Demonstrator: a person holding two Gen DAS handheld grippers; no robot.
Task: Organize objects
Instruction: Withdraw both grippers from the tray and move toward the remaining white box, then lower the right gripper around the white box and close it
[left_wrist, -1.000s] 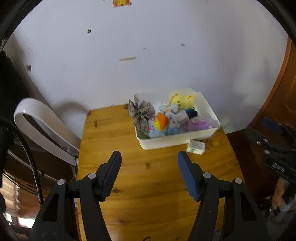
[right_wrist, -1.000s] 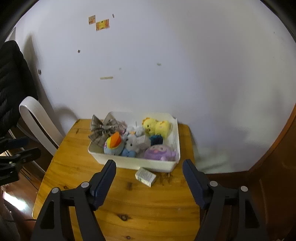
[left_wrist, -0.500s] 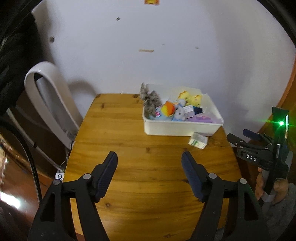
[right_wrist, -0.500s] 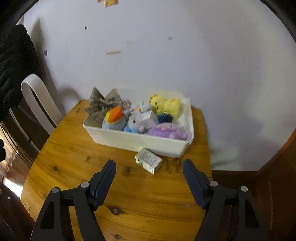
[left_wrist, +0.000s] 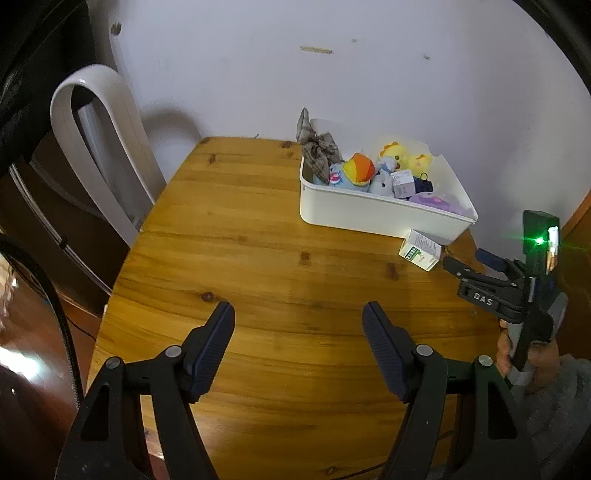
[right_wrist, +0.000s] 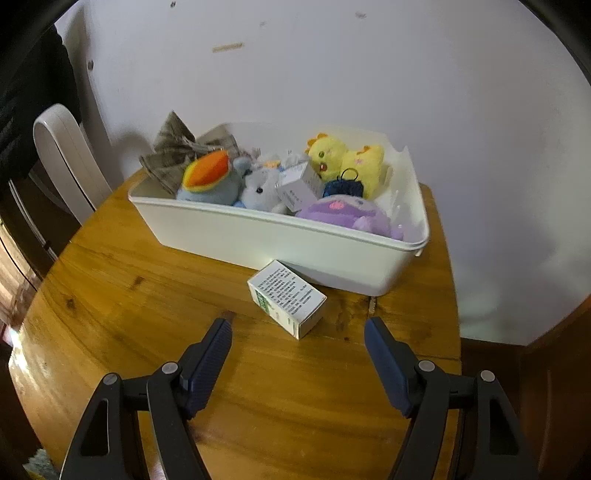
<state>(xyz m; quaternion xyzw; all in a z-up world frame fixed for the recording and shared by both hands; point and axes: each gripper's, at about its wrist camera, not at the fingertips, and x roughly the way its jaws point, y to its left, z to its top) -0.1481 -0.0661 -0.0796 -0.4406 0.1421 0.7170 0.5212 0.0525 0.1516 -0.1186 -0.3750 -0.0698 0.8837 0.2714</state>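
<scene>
A white bin (right_wrist: 258, 240) (left_wrist: 369, 214) sits at the back of the wooden table (right_wrist: 129, 295) (left_wrist: 240, 240), filled with plush toys, a plaid cloth (right_wrist: 173, 151) and a small grey box (right_wrist: 299, 184). In front of the bin lies a small white carton with green print (right_wrist: 288, 297) (left_wrist: 421, 249). My right gripper (right_wrist: 297, 326) hangs open just short of the carton, nothing between its fingers; it also shows at the right edge of the left wrist view (left_wrist: 469, 262). My left gripper (left_wrist: 297, 314) is open over the bare middle of the table.
A white curved chair back (left_wrist: 92, 136) (right_wrist: 62, 158) stands left of the table by the white wall. Dark furniture fills the far left. The table's right edge drops off beside a wooden door frame (right_wrist: 554, 332). A hand in a grey fleece sleeve (left_wrist: 554, 387) holds the right gripper.
Both grippers have come down toward the table. The right one has closed in on the carton and bin. The left gripper's jaws stand a little wider than a second ago.
</scene>
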